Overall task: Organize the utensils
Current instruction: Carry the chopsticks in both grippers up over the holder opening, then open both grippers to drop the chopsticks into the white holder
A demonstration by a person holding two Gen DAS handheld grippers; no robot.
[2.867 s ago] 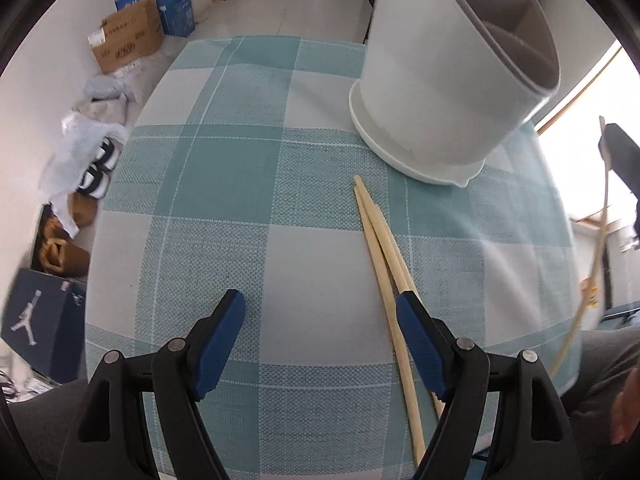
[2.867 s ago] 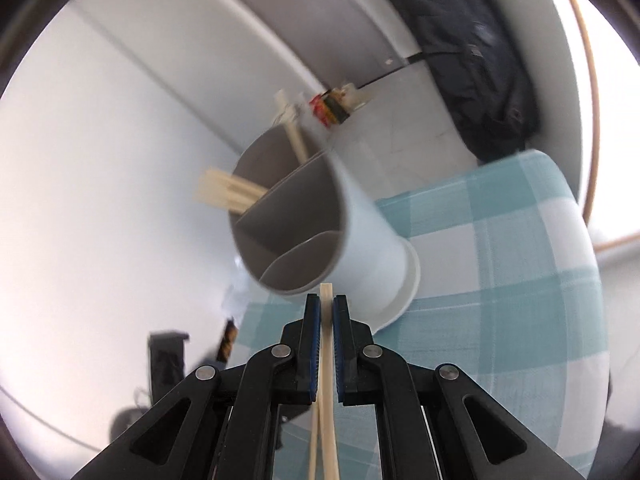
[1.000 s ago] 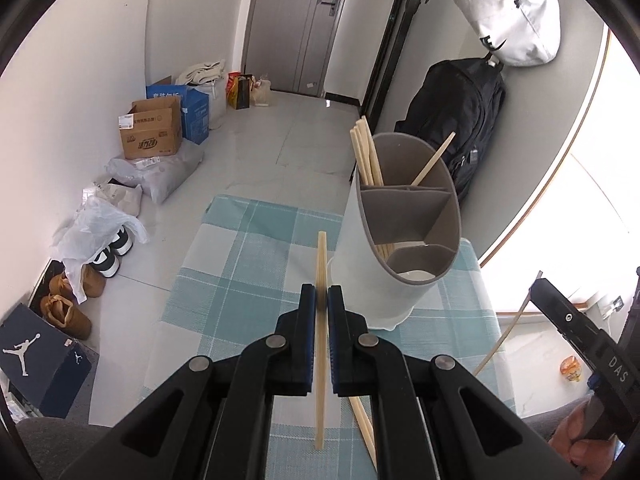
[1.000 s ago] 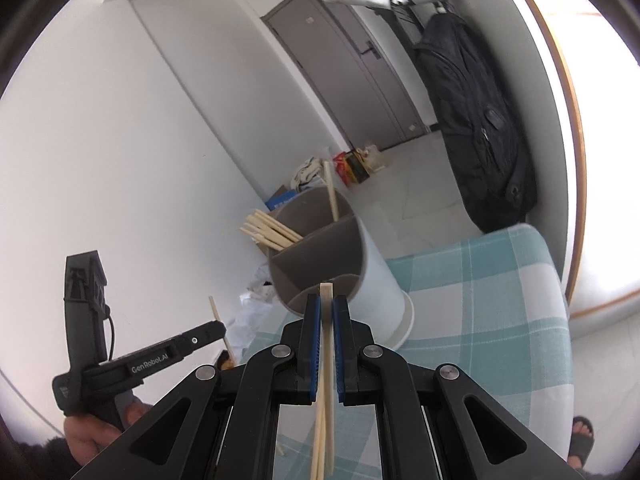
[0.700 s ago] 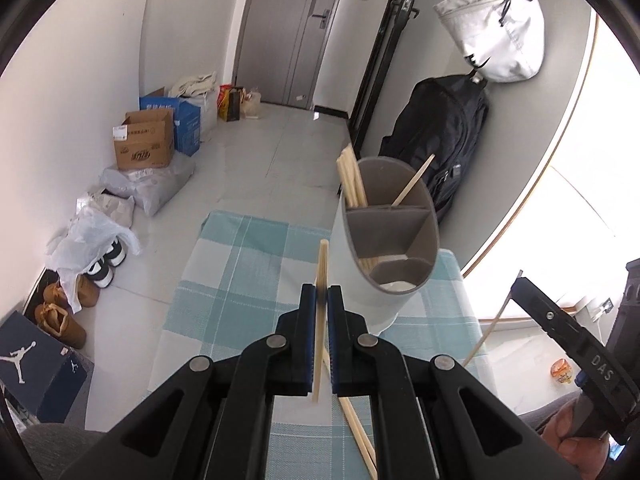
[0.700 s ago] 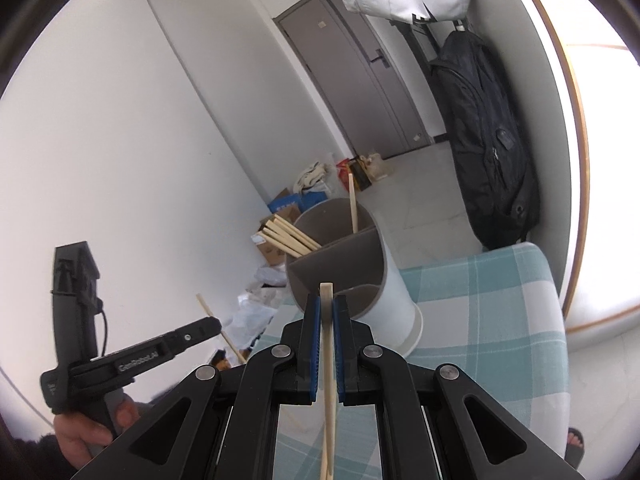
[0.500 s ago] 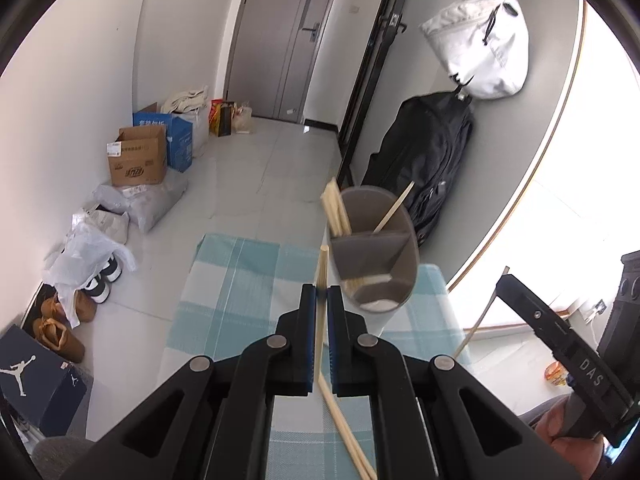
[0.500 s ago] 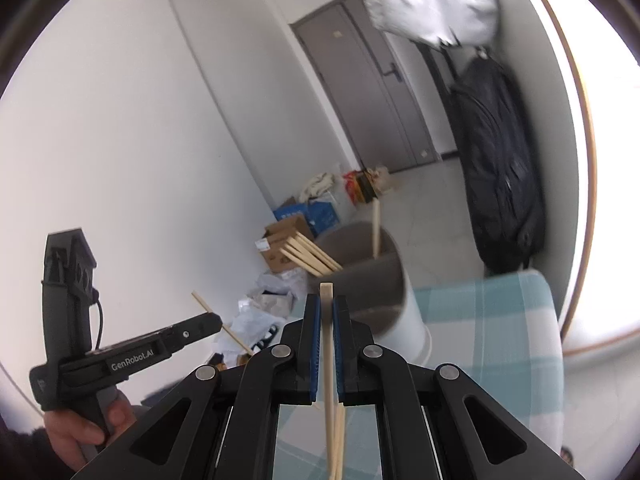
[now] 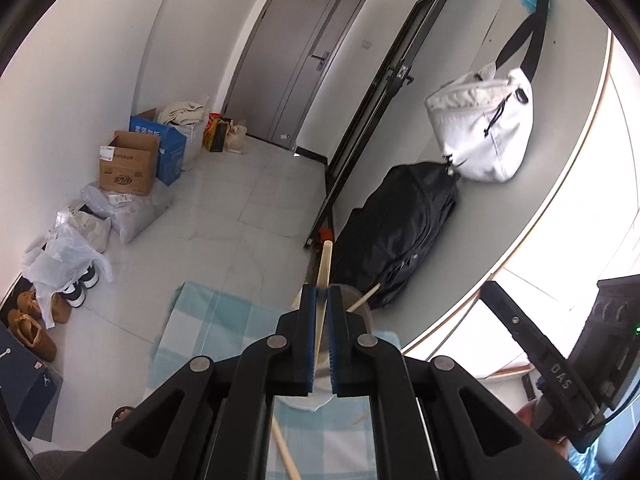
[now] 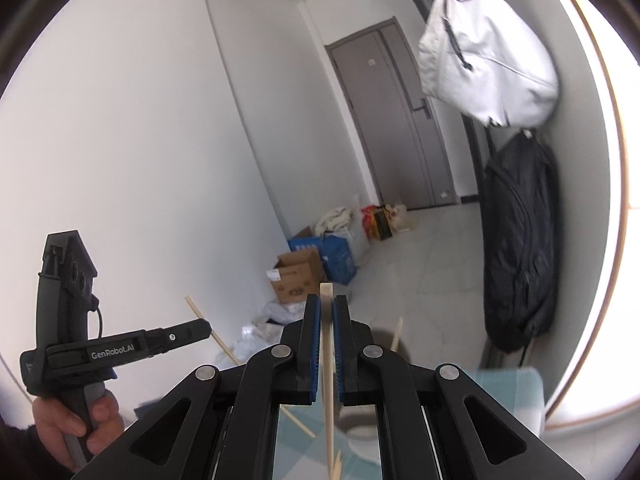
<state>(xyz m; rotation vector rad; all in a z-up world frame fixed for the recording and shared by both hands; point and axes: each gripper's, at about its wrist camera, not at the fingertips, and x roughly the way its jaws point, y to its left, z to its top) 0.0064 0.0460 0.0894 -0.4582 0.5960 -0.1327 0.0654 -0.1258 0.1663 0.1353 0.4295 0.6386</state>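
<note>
My left gripper [image 9: 322, 292] is shut on one wooden chopstick [image 9: 326, 258] that pokes up past its blue pads. Behind the jaws, mostly hidden, stands the white utensil holder [image 9: 362, 314] with a grey rim; a chopstick [image 9: 362, 299] leans out of it. My right gripper [image 10: 327, 304] is shut on a pair of chopsticks [image 10: 329, 400], whose tips split apart low in the right wrist view. The utensil holder [image 10: 386, 342] sits below and behind it. Each gripper shows in the other's view: the right gripper [image 9: 486, 286] and the left gripper [image 10: 204, 326], held in a hand.
The teal checked tablecloth [image 9: 192, 320] lies far below, with one loose chopstick [image 9: 286, 452] on it. A black backpack [image 9: 400, 220] and white bag [image 9: 484, 132] hang on the wall beyond. Cardboard boxes [image 9: 128, 164], bags and shoes sit on the floor at left.
Both grippers have risen with their chopsticks still clamped. The holder and table have dropped lower in both views, so the jaws now cover most of the holder.
</note>
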